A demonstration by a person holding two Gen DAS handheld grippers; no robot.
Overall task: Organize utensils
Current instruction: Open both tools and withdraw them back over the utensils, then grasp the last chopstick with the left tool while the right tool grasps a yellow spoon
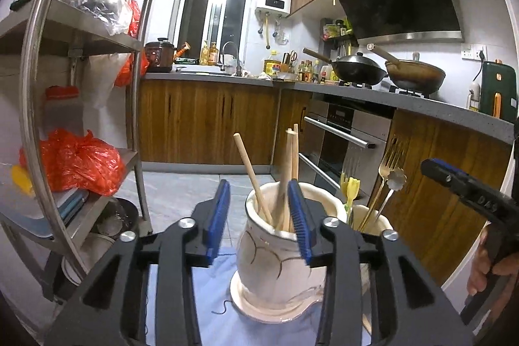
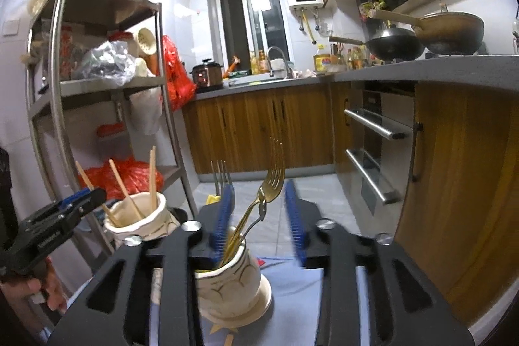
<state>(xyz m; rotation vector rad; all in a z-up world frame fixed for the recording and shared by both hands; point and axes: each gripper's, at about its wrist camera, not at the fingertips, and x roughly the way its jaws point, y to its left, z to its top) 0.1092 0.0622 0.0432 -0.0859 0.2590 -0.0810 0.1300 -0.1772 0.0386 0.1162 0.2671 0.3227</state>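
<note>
Mostly, the sorting looks done. Two cream ceramic holders stand side by side on a blue cloth over the counter point(image 1: 181, 307): the chopstick holder point(image 1: 275, 258) has the wooden chopsticks point(image 1: 249, 177) upright inside, and the cutlery holder point(image 2: 227, 284) carries the gold fork point(image 2: 271, 184), a silver fork point(image 2: 220, 174) and a flower-ended spoon point(image 1: 396, 179). The left gripper point(image 1: 259, 219) has its fingers parted and empty, the right-hand one at the chopstick holder's rim. The right gripper point(image 2: 259, 216) is likewise spread, gripping nothing, the cutlery rising between its fingers. No loose utensils show, so little seems left.
</note>
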